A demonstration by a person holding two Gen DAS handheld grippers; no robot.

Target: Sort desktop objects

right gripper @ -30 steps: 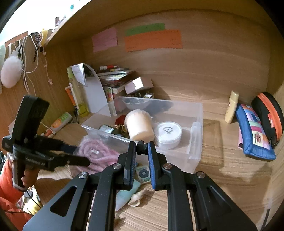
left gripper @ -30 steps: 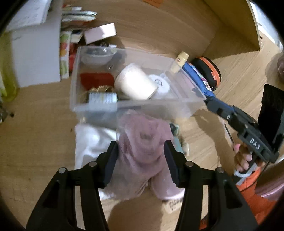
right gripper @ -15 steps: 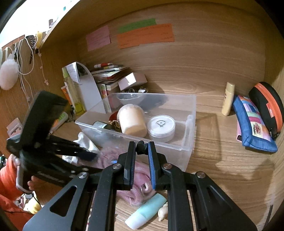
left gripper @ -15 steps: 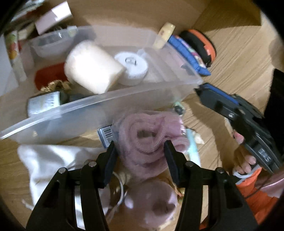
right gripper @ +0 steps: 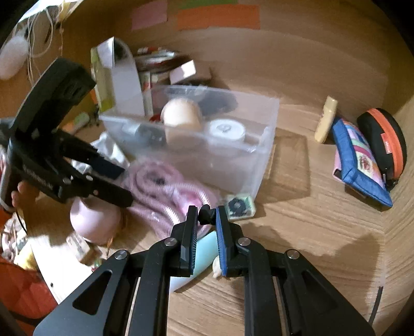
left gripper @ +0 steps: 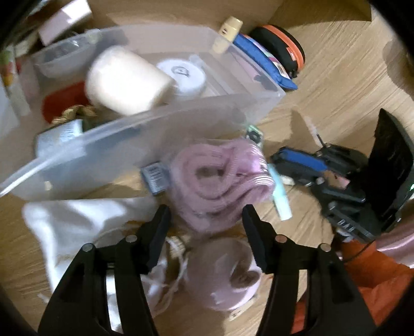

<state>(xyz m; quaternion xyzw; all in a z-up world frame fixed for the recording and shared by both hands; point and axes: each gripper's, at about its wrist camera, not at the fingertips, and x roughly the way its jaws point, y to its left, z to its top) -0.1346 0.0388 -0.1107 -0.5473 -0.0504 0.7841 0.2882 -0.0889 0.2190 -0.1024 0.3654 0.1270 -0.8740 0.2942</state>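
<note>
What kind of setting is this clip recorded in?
Most likely a home desk set in a wooden alcove: sticky notes on the back panel, books and boxes stacked in the corner, and a clear storage bin on the wood-grain desktop amid personal clutter.

The left wrist camera looks steeply down from close above the desk (left gripper: 336, 85), past its own spread fingers, onto the pink knit bundle (left gripper: 220, 181) lying against the near wall of the clear bin (left gripper: 155, 129). The right wrist camera sits lower and further back, facing more level toward the desk's back panel (right gripper: 297, 56) (so it takes in the far corner too). Both views share the bin, the pink knit bundle (right gripper: 165, 188) and the blue pouch (left gripper: 264, 62) by the desk's right edge; each also catches the other gripper, so they face roughly across one another.
</note>
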